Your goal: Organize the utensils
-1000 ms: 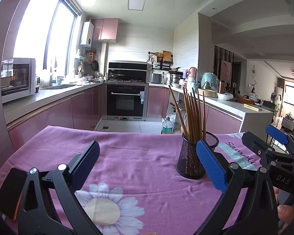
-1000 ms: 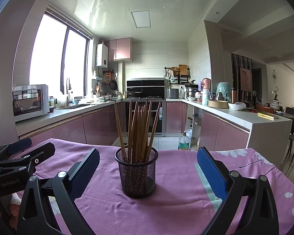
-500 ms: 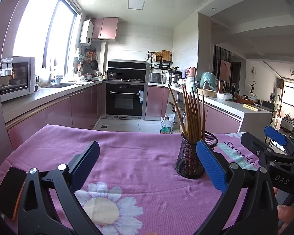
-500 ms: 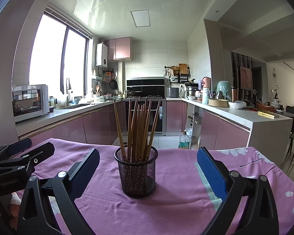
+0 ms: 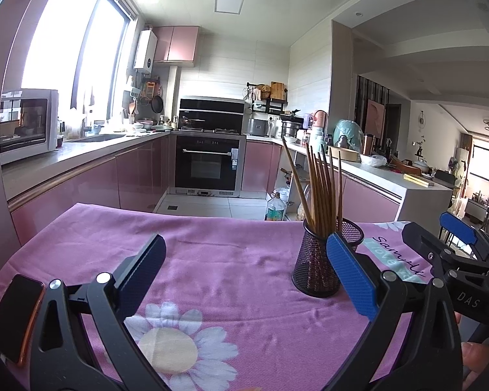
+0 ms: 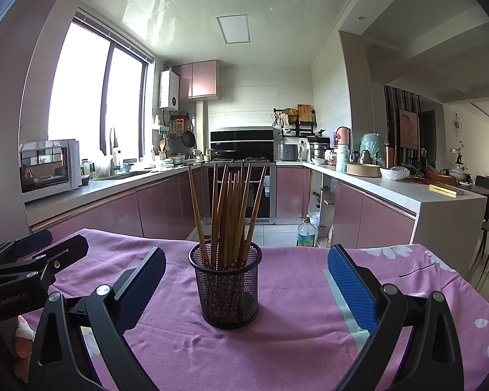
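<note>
Both tools gape empty; brown chopsticks [image 6: 226, 215] stand, perhaps ten, in black mesh cup [image 6: 226, 288].

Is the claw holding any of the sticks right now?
No, the right claw is wide open and the chopsticks all stand in the cup.

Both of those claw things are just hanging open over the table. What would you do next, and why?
Probably ease the right gripper forward toward the chopsticks. They stand bunched in the mesh holder, centred between its open fingers, while the left gripper, also open, has the holder off to its right side.
</note>
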{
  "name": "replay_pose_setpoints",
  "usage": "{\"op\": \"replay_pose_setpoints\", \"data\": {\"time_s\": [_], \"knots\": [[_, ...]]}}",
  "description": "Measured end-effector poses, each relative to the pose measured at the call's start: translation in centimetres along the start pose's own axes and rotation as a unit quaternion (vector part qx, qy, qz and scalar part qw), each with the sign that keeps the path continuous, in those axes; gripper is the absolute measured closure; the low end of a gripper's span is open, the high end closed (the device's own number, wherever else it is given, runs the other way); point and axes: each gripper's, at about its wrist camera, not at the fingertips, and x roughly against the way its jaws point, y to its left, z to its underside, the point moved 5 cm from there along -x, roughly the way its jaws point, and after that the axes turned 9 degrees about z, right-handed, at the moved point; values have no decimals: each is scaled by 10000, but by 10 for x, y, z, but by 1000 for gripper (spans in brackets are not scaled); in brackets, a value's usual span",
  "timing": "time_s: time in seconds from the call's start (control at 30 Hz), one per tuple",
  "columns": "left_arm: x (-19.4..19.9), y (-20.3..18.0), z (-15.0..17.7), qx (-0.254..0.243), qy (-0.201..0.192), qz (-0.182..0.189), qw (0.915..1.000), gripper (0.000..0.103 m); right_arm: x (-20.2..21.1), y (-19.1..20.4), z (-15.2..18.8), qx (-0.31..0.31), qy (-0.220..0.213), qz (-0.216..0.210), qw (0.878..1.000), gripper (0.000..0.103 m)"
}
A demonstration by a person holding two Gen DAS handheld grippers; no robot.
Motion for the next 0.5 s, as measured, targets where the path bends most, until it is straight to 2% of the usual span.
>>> {"op": "replay_pose_setpoints", "data": {"time_s": [0.2, 0.33, 0.4, 0.47, 0.5], "knots": [[0, 2, 1, -38, 23, -9, 10000, 6, -2, 0, 1, -5, 53, -25, 10000, 7], [-8, 10, 6, 84, 303, -65, 9995, 6, -10, -9, 6, 6, 256, -78, 9996, 7], [-13, 18, 9, 178, 430, -117, 9988, 6, -22, -23, 15, 29, 564, 42, 9984, 7], [-20, 28, 13, 247, 625, -229, 9975, 6, -42, -46, 29, 125, 1064, 326, 9937, 7], [-24, 33, 14, 251, 715, -310, 9966, 6, -58, -62, 39, 191, 1473, 537, 9874, 7]]}}
